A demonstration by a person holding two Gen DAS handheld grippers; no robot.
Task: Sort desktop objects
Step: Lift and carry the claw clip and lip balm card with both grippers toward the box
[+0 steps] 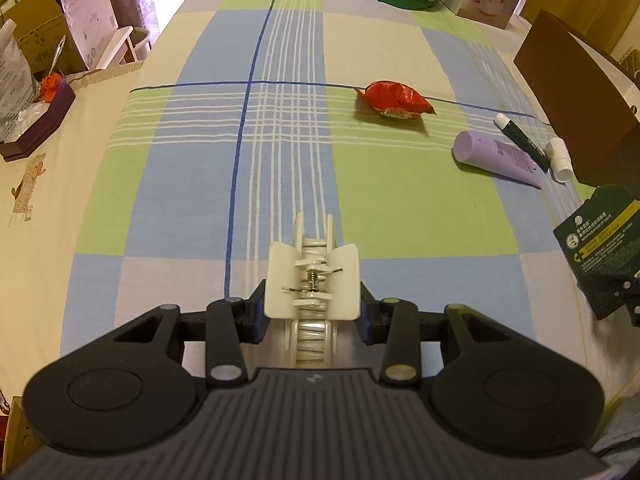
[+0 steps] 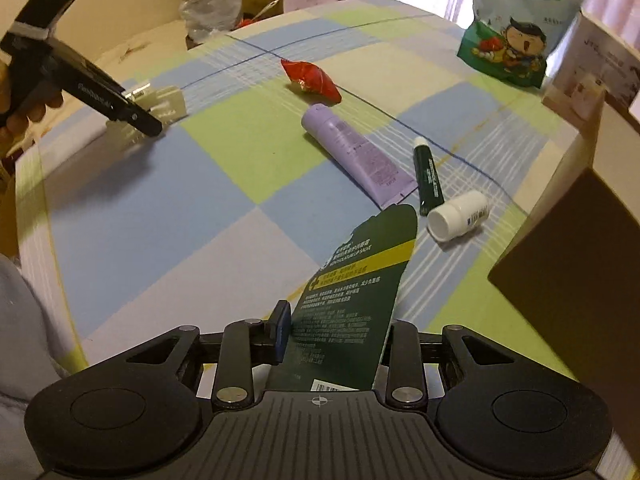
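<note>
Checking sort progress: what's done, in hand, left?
Done: nothing visibly sorted yet. In hand: left claw shut on the white hair clip; right claw holds the green card. Left on the cloth: red wrapper, purple tube, green stick, white bottle.

Dim warm light, far-end window glare, fisheye-bent edges.

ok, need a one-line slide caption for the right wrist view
Right gripper shut on a dark green card above the checked cloth, near a purple tube, green stick and white bottle.

Glossy plastic hair clip (image 1: 313,280), woven cloth (image 1: 400,208), seemingly foil wrapper (image 1: 394,99).
</note>
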